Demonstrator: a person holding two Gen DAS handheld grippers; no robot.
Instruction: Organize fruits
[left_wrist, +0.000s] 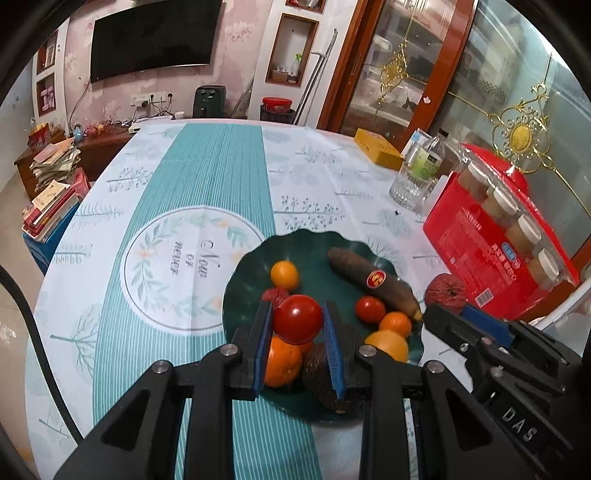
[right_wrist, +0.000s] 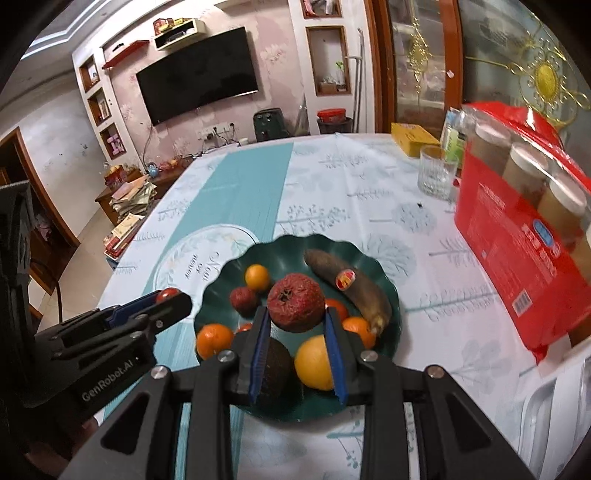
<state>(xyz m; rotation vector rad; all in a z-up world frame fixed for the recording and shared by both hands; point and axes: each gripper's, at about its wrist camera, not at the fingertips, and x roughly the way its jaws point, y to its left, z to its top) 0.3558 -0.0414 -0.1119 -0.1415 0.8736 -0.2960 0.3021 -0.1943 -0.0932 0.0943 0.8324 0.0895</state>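
I have both claws loaded above the green plate. My left claw is clenched on a red tomato, both blue pads pressed against its sides. My right claw is clenched on a wrinkled red apple, gripped the same way across its widest part (the sensible hold for a round, soft fruit).

Both fruits appear clear of the plate, with nothing supporting them but the pads. I judge each is held high so it can travel without knocking the fruit below.

On the plate I count a browned banana with a sticker along the far right side, several oranges, a smaller tomato, a small dark red fruit and a dark rough fruit at the near edge. The plate sits on the patterned table; a red package and a drinking glass stand to the right, well apart from it.

Where these two fruits are meant to go I cannot tell; no sorting container is plainly identifiable.
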